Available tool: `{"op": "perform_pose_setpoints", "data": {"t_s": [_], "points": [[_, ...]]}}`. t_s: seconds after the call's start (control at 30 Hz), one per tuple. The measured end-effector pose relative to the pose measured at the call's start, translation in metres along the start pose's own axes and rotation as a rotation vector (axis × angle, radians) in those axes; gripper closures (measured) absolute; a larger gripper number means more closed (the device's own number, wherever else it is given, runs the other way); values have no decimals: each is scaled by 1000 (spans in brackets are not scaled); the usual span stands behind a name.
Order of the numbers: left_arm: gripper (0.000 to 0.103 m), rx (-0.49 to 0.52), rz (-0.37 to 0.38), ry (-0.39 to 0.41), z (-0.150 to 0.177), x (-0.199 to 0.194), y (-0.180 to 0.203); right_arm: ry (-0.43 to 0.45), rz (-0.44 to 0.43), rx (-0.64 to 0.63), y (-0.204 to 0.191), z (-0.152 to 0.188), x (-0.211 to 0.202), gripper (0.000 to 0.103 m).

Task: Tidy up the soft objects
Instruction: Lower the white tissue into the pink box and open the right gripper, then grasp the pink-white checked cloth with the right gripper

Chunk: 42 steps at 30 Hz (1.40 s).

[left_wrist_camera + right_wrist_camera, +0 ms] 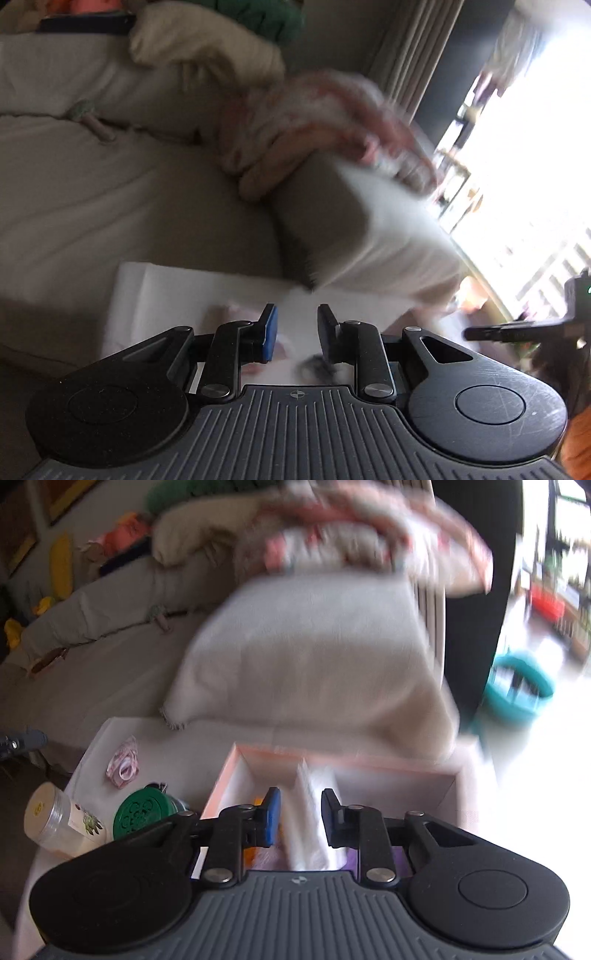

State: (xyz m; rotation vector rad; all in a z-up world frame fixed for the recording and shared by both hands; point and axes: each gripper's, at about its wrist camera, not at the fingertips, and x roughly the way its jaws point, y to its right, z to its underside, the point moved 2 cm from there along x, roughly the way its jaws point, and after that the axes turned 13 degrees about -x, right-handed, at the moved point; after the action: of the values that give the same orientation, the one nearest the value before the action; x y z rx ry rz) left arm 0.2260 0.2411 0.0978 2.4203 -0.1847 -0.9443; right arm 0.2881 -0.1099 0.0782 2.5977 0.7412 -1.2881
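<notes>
Sorting looks partly done: our right gripper, slightly parted and empty, hangs over the box at lower centre holding soft items, while a scrunchie lies outside.

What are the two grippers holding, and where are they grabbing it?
Nothing, it seems. The left gripper is shut on nothing. The right gripper straddles a white sheet in the pink box without clearly pinching it.
</notes>
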Motion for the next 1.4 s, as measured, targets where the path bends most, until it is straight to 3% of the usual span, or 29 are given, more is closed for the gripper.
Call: {"op": "perform_pose_setpoints", "data": {"t_s": [0.07, 0.1, 0.2, 0.3, 0.33, 0.4, 0.5, 0.57, 0.67, 0.8, 0.93, 1.13, 1.27, 1.4], "points": [[77, 61, -94, -35, -8, 16, 2, -89, 14, 49, 10, 8, 26, 79], [77, 78, -110, -66, -11, 25, 2, -120, 16, 61, 14, 13, 34, 79], [77, 86, -103, -190, -20, 50, 4, -101, -2, 63, 22, 14, 31, 76], [77, 121, -141, -321, -26, 81, 9, -13, 27, -13, 18, 12, 4, 69], [77, 136, -161, -328, -28, 86, 12, 36, 45, -55, 12, 12, -8, 66], [77, 143, -149, -320, -29, 87, 16, 135, 84, -150, -2, 15, -35, 48], [77, 146, -122, -310, -24, 85, 15, 260, 110, -274, -29, 19, -68, 44], [77, 136, -130, -291, -21, 80, 8, 263, 66, -312, -49, 10, -78, 44], [77, 79, -123, -229, -17, 69, -6, 214, -61, -289, -76, -16, -79, 45], [77, -37, -52, -141, -8, 44, -32, 88, -222, -225, -118, -55, -51, 45], [77, -75, -11, -69, 7, 16, -55, -68, -276, -209, -159, -94, 2, 45], [77, -70, 21, 64, 29, -30, -74, -282, -244, -187, -215, -133, 92, 45], [77, -87, 32, 93, 41, -49, -90, -343, -196, -222, -235, -142, 132, 45], [77, -50, -69, 114, 50, -53, -96, -423, -148, -255, -247, -137, 168, 45]]}}
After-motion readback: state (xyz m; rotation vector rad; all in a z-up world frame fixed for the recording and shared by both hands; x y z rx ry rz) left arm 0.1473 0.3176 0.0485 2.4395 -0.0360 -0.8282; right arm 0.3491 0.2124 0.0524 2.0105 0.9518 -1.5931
